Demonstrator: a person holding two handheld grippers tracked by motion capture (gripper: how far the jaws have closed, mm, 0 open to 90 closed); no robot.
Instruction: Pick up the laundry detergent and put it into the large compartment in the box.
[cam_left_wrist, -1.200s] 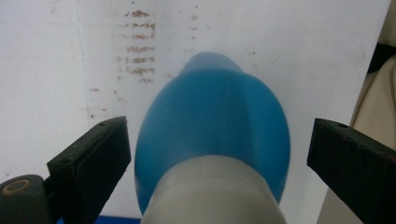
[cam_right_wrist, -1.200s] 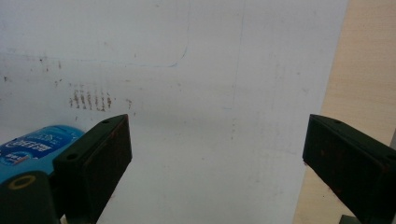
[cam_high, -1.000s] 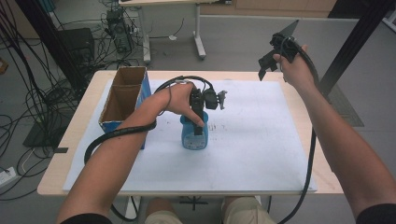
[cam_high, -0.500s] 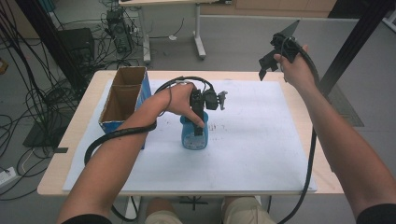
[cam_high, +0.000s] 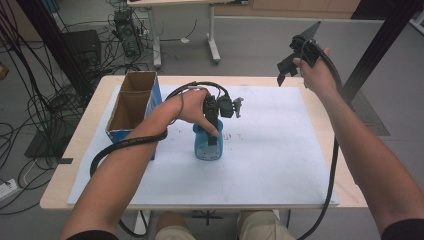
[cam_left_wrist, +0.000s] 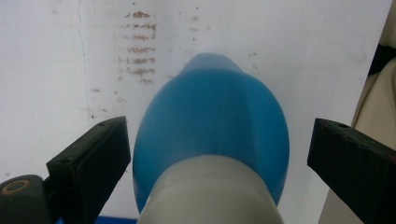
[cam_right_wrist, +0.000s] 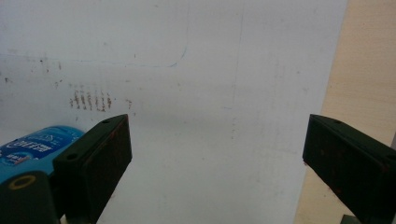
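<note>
The left tool (cam_left_wrist: 205, 154) stands wide, its jaws either side of the blue bottle (cam_left_wrist: 210, 126) lying on the table, untouched; grasping seems the step; next, close; the right tool (cam_high: 292, 62) hangs wide, well apart.

Bottle (cam_high: 208, 146) lying on sheet (cam_high: 280, 150), box (cam_high: 131, 107) left, table (cam_high: 75, 150) beneath
</note>
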